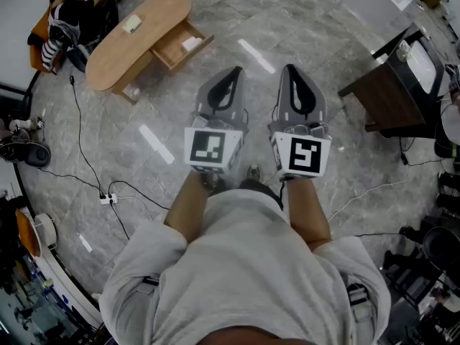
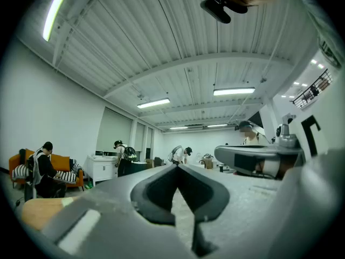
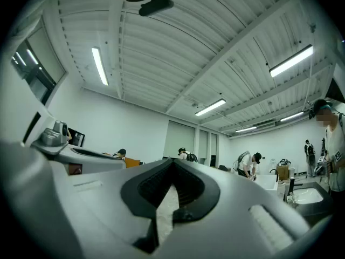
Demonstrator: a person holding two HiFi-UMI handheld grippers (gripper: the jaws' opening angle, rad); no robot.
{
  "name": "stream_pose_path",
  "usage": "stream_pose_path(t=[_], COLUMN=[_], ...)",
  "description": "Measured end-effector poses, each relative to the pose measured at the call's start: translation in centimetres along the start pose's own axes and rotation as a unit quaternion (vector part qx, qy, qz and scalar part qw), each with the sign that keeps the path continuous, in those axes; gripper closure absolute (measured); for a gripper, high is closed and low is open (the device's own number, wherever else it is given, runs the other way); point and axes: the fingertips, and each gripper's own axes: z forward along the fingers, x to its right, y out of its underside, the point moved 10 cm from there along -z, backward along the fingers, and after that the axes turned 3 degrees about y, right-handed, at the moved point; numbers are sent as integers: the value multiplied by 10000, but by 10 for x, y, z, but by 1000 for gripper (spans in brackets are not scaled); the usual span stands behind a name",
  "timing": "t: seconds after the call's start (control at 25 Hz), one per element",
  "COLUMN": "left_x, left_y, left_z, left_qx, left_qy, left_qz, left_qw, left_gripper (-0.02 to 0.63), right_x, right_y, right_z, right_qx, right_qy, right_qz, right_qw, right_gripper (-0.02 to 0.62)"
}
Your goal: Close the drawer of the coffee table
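Head view shows the coffee table [image 1: 122,52] with its drawer [image 1: 172,49] standing open.

I am in a big open hall that looks like a test lab dressed with home furniture. A grey stone floor [image 1: 144,113] spreads wide. At eleven o'clock a wooden coffee table [image 1: 133,42] stands near an orange sofa [image 2: 63,162], and at two o'clock there is a dark table [image 1: 377,95]. A power strip [image 1: 108,198] and loose cables lie at nine o'clock. Overhead is a ribbed white ceiling [image 2: 161,42] with strip lights [image 2: 233,91]. A person with a backpack [image 2: 124,155] works by a white cabinet [image 2: 101,169], and others bend over work farther off.
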Motion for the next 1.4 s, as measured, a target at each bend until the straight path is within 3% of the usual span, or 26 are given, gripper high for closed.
stream_pose_path(t=[0.16, 0.48, 1.12, 1.4], left_x=[17, 35, 11, -32], left_y=[-4, 3, -1, 16], left_z=[12, 28, 31, 40], left_qx=[16, -58, -4, -102], left_qy=[-84, -350, -685, -997], left_qz=[-213, -66, 61, -43], left_qw=[9997, 9993, 9976, 9950], left_gripper=[586, 584, 586, 584], right_x=[18, 42, 40, 17], right_y=[3, 13, 15, 31], right_z=[-2, 2, 22, 69], right_qx=[34, 95, 186, 87], right_qy=[4, -325, -623, -963], right_qz=[35, 149, 102, 116], right_qw=[10000, 9993, 9978, 9952], right_gripper=[589, 589, 589, 589])
